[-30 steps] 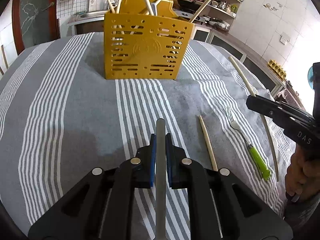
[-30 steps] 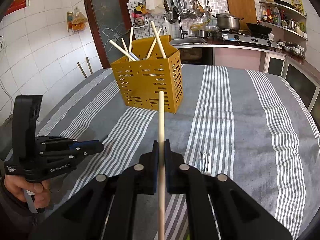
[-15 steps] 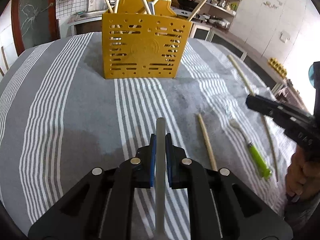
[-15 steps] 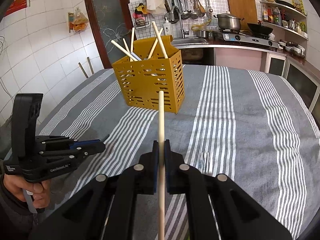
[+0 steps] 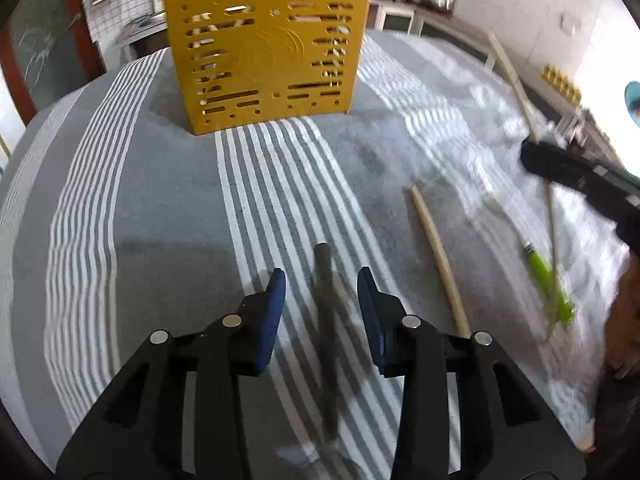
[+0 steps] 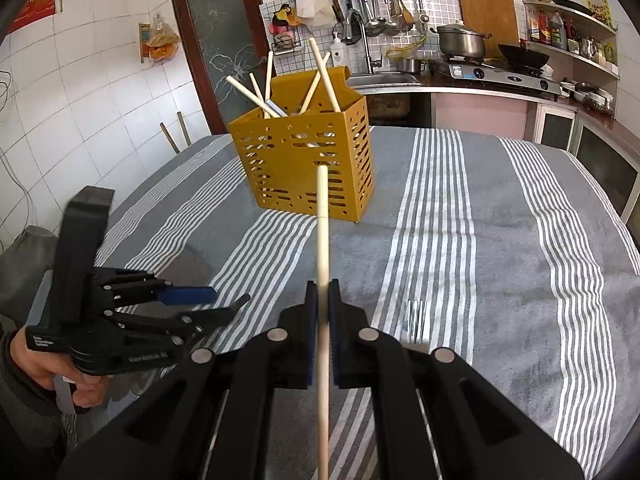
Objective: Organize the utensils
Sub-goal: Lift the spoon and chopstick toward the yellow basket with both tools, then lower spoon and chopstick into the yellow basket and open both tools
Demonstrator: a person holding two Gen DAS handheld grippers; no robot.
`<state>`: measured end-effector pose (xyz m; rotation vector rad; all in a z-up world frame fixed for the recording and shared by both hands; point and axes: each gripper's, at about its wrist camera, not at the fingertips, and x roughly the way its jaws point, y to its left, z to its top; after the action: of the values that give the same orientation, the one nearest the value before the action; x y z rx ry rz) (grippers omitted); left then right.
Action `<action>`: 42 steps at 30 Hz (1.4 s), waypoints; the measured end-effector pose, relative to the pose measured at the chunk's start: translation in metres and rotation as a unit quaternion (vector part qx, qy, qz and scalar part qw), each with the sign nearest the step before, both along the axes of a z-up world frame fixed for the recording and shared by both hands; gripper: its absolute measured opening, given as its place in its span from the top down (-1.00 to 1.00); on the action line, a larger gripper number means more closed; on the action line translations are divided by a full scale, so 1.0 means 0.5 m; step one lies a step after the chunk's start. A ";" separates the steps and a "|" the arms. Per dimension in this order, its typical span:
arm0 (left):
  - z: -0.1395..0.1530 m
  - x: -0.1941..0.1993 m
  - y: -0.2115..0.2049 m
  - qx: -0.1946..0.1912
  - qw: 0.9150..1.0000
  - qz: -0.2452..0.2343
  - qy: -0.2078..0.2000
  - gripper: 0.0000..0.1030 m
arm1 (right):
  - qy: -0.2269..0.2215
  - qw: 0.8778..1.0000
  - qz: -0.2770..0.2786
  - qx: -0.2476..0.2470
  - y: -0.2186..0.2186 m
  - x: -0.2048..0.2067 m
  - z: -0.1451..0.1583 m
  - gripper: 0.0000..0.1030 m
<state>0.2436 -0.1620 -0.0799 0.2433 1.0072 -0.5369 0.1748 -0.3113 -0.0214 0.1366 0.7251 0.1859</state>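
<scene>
Yellow holder (image 6: 308, 168): matt perforated plastic. Tablecloth (image 6: 500, 248): woven striped cloth, slightly rough. Chopstick (image 6: 323, 240) in right gripper: smooth pale wood. Grey utensil handle (image 5: 326, 304): dull metal. Fork handle (image 5: 550, 284): glossy green plastic. Gripper bodies: matt black plastic.

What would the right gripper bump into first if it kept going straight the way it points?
Probably the yellow utensil holder. The right gripper aims at it, and the wooden chopstick it clamps would likely touch first. Depth is hard to judge, so it could meet the striped cloth earlier.
</scene>
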 end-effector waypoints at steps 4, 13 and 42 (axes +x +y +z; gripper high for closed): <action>-0.018 0.019 -0.020 0.048 0.998 -0.028 0.026 0.28 | 0.005 1.000 -0.001 0.001 -0.005 0.001 -0.006 0.89; -0.024 0.055 -0.051 0.093 0.992 -0.052 0.061 0.86 | -0.014 1.000 -0.005 0.007 -0.019 -0.002 0.020 0.89; 0.381 0.016 0.084 -0.205 0.944 0.038 -0.256 0.85 | -0.212 0.977 -0.005 -0.038 0.022 0.019 0.284 0.89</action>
<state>0.2518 -0.1198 0.1104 -0.0319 0.3832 -0.5615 0.1843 -0.3001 0.1205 0.0239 0.3054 0.1700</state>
